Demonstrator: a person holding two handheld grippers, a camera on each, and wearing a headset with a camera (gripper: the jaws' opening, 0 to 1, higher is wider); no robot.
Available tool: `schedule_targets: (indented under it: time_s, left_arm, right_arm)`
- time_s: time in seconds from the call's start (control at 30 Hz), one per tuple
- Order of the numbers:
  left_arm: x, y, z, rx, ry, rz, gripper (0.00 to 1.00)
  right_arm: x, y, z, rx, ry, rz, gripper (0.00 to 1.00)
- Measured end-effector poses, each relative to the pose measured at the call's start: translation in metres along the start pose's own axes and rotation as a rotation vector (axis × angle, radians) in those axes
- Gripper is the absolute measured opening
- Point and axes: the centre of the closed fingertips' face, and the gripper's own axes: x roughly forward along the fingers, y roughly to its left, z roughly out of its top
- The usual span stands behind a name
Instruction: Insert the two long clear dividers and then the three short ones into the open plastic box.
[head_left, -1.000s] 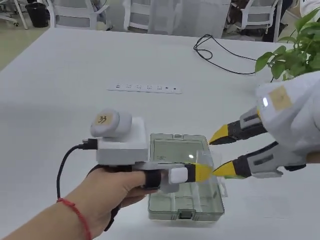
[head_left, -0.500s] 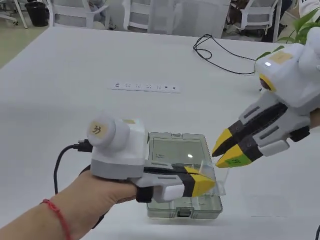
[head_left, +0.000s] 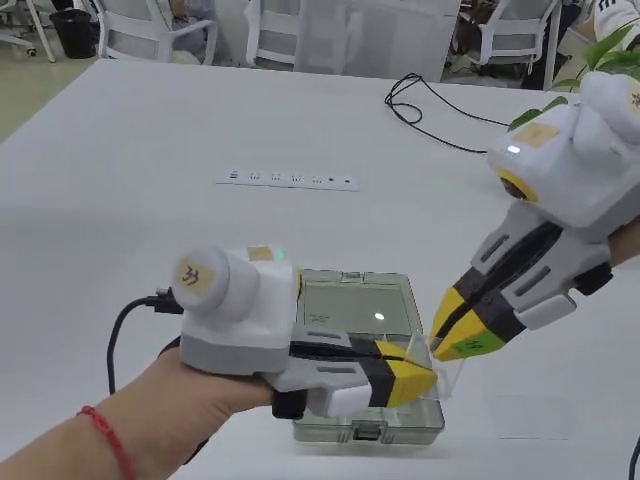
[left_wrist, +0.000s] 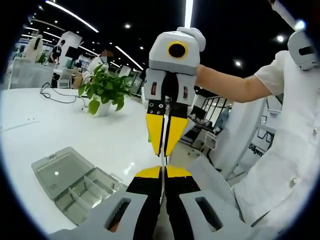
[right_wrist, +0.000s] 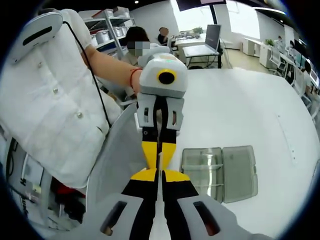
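**Left gripper (head_left: 408, 376) and right gripper (head_left: 452, 345) pinch one clear divider (head_left: 442, 362)**

Seen from the head view, the left gripper has its jaws closed to a slit on the divider. The right gripper meets it tip to tip, jaws likewise pressed together on the same piece. The divider is only a faint glassy sliver there, with edges hard to trace. It is held just above the right end of the open plastic box (head_left: 350, 300), and the left gripper covers part of the box's near half. Both gripper views show the divider edge-on as a thin line. They also show the whole box (left_wrist: 75, 182) lying open on the white table (head_left: 150, 130), with its inner partitions visible.
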Motion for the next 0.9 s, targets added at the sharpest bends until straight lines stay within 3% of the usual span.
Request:
schedule_targets:
  time_s: [0.27,0.9]
  left_arm:
    - [-0.002,0.001,-0.001,0.008,0.004,0.004,0.00]
    - [-0.012,0.008,-0.008,0.020,0.026,0.046,0.00]
  right_arm:
    - [0.003,0.002,0.002,-0.004,-0.010,0.011,0.03]
    - [0.004,-0.001,0.005,0.000,-0.025,-0.015,0.03]
